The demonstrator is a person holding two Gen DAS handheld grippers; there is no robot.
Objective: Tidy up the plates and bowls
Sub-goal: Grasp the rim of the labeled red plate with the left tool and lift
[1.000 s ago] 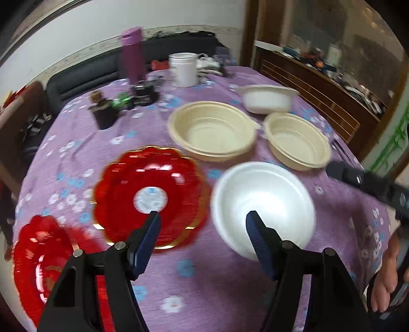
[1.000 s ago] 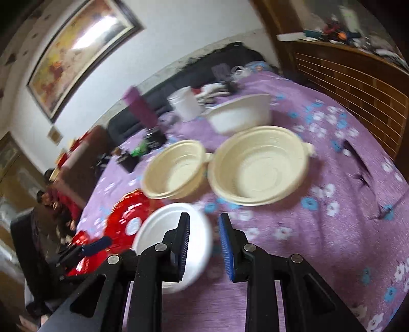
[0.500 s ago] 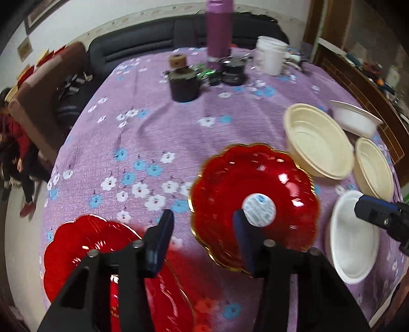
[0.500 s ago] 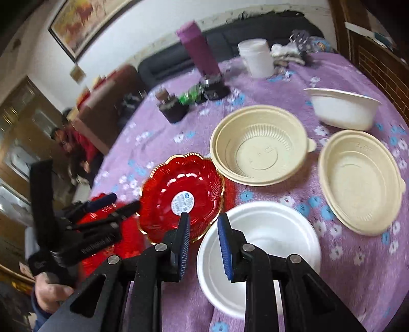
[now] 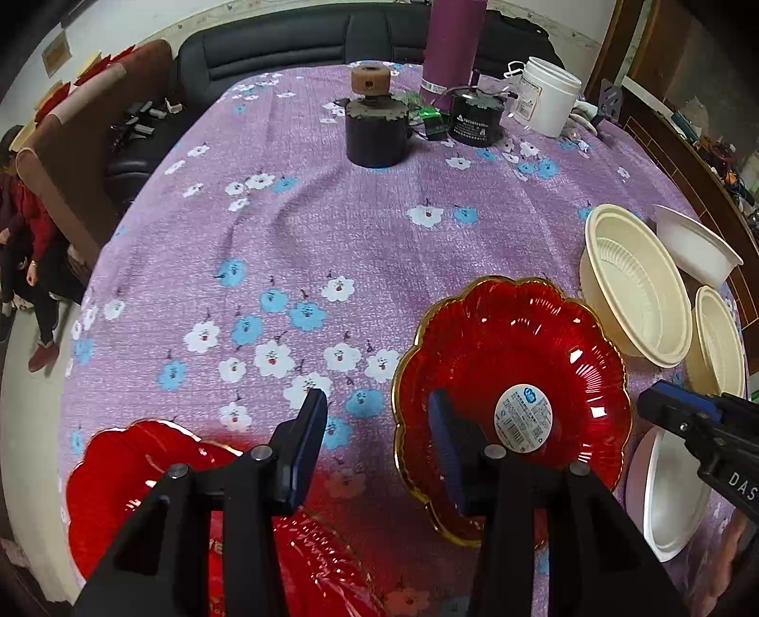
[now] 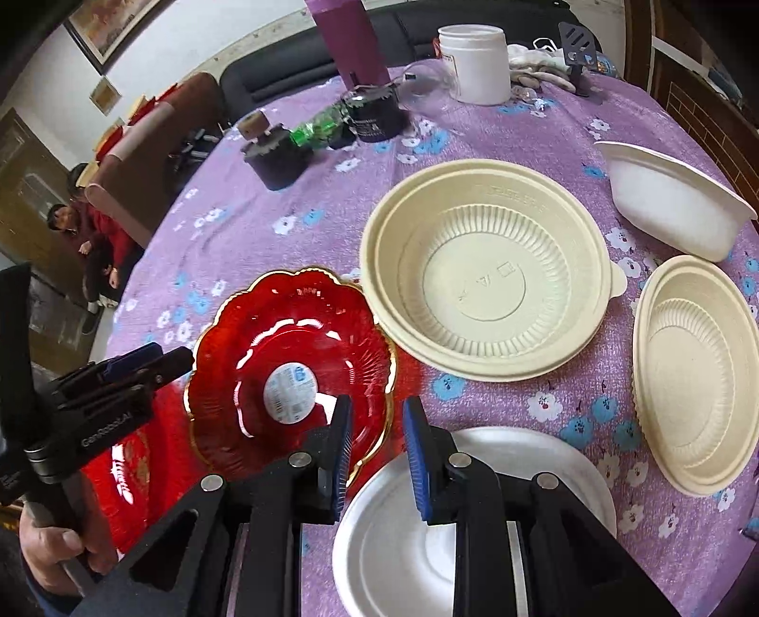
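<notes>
- Plates and bowls lie spread over the round surface (image 5: 294, 237), which is covered by a purple cloth with white and blue flowers.
- Nearest in the left wrist view, the left tongs (image 5: 377, 427) stand apart and empty above the cloth, one finger over the near rim of a red scalloped glass plate with a gold edge and a round white sticker (image 5: 512, 408).
- A second red scalloped plate (image 5: 142, 479) lies at the near left edge, partly hidden under the left tongs' frame.
- In the right wrist view, the right tongs (image 6: 377, 446) are slightly parted and grip nothing; they hover over the spot where the stickered red plate (image 6: 289, 370) and a white round foam plate (image 6: 474, 522) lie just beside each other.
- Beyond these sits a wide cream plastic bowl with a ribbed inside (image 6: 488, 270), its rim touching or nearly touching the stickered red plate.
- To the right lies a second cream ribbed bowl (image 6: 692, 375), apart from the first.
- Behind that stands a white deep bowl with a flared rim (image 6: 673, 199).
- At the far side stand a dark round pot with a cork-like knob (image 5: 377, 128), a tall purple flask (image 5: 450, 47), a black cylindrical can (image 5: 476, 121) and a white plastic jar (image 5: 548, 102).
- A dark sofa (image 5: 284, 42) runs behind the surface.
</notes>
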